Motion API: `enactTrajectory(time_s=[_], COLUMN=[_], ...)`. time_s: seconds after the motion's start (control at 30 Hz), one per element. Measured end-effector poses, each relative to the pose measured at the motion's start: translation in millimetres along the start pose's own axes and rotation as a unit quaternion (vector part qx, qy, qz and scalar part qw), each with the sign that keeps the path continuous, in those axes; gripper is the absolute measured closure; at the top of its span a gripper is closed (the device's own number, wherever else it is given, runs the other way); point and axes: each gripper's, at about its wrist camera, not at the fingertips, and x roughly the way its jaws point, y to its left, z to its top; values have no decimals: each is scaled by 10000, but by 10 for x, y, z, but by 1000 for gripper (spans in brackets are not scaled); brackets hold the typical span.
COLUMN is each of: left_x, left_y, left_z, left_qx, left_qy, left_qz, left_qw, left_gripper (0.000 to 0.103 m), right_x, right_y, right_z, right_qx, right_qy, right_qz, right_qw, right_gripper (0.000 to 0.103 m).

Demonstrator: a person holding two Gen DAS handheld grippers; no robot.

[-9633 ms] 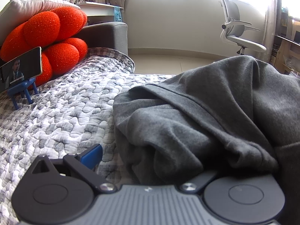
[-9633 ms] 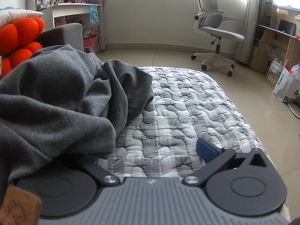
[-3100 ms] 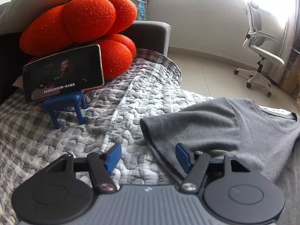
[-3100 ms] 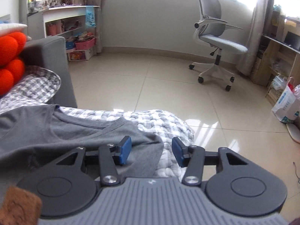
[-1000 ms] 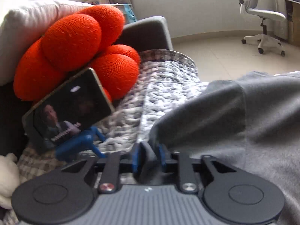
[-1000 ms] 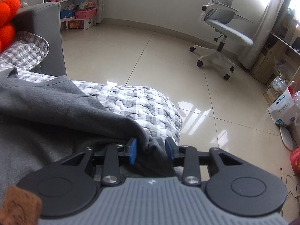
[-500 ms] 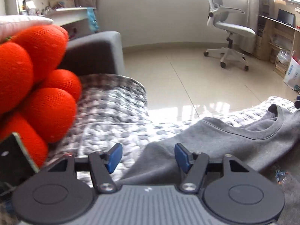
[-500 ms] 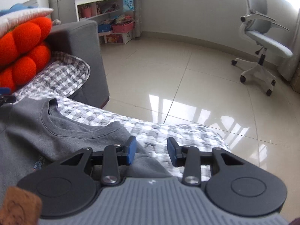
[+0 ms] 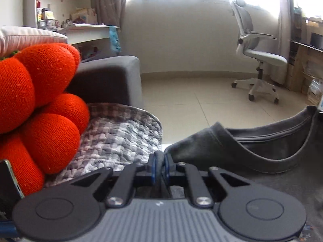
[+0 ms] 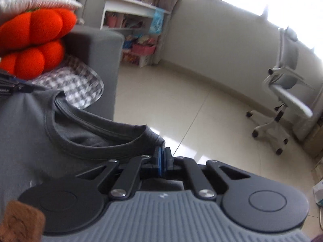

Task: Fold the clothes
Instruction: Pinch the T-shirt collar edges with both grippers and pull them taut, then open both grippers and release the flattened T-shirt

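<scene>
- Grey T-shirt (image 10: 30, 133) fills the lower left of the right view, stretched between both claws above the quilted sofa cover (image 9: 121, 139).
- Left claw (image 9: 159, 164) and right claw (image 10: 162, 159) each pinch a shoulder.
- Keep the shoulders level and taut while laying it down.

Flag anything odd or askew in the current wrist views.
Nothing stands out. Left gripper and right gripper each pinch a shoulder of the dark grey cotton T-shirt, collar sagging evenly between them.
</scene>
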Motion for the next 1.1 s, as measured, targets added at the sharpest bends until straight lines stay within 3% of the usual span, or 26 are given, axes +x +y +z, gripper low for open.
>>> enactTrajectory(time_s=[0.1,0.2,0.23,0.27,0.3,0.33,0.47,0.57,0.67,0.83,1.0,1.1], left_x=[224,429,375,288,200,112,-385,-888,-1436,-2379,-3022,-3223], left_y=[-148,-286,-254,-160,-65,29,468,723,882,813,668,577], left_z=[-116,-228,-232,-209,-187,-164,-115,-287,-657,-1415,-1953,-2164], left_qx=[227,435,382,258,134,9,-575,-917,-1113,-904,-790,-804], left_qy=[377,718,616,558,500,442,234,266,410,590,638,690], left_qz=[275,538,552,516,479,442,552,470,278,-23,-562,-887], left_qw=[9987,9950,9958,9968,9975,9980,9965,9943,9925,9942,9932,9904], left_gripper=[92,80,63,55,43,41,40,38,37,37,36,36], right_x=[263,675,731,689,608,520,-52,-514,-1030,-2087,-2936,-3170], right_y=[96,222,244,237,197,149,-29,-82,-78,73,207,404], right_z=[-18,-241,-318,-358,-370,-375,-298,-331,-436,-754,-1217,-1531], right_qx=[-65,-86,-86,-35,94,238,941,1498,1823,1689,2185,2422], right_qy=[269,1119,1260,1179,1088,1016,740,729,787,649,673,812], right_qz=[-346,-649,-711,-738,-720,-697,-457,228,931,1349,1962,2205], right_qw=[9990,9916,9894,9903,9914,9921,9918,9858,9757,9742,9535,9413], right_gripper=[101,97,97,94,85,77,68,65,64,63,58,58])
